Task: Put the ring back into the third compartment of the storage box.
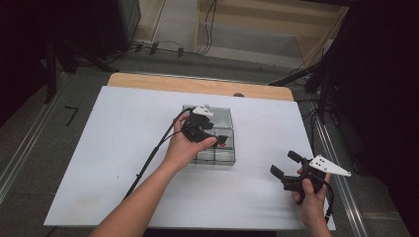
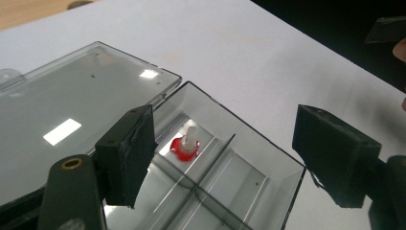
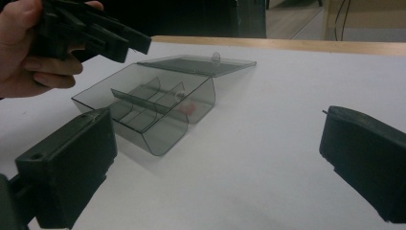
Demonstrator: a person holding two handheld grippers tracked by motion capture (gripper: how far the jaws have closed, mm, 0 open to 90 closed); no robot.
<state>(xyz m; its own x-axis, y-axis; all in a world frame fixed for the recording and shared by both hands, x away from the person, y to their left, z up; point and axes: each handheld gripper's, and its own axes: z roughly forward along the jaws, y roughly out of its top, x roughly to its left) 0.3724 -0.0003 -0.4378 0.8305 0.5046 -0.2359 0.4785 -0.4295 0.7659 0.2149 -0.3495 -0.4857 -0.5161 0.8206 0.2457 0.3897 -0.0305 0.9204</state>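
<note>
A smoky clear plastic box with several compartments sits mid-table, its lid swung open onto the far side. My left gripper hovers just above the box, jaws open. In the left gripper view, the left gripper stands wide over a compartment where a small red-and-white piece lies on the floor beside a divider. My right gripper is held at the front right, apart from the box, open and empty. From the right gripper the box shows ahead, the red piece dim through its wall.
The box rests on a white board laid over a wooden tabletop. The left gripper's cable trails toward the front left. Cables and dark stands lie on the floor beyond the table.
</note>
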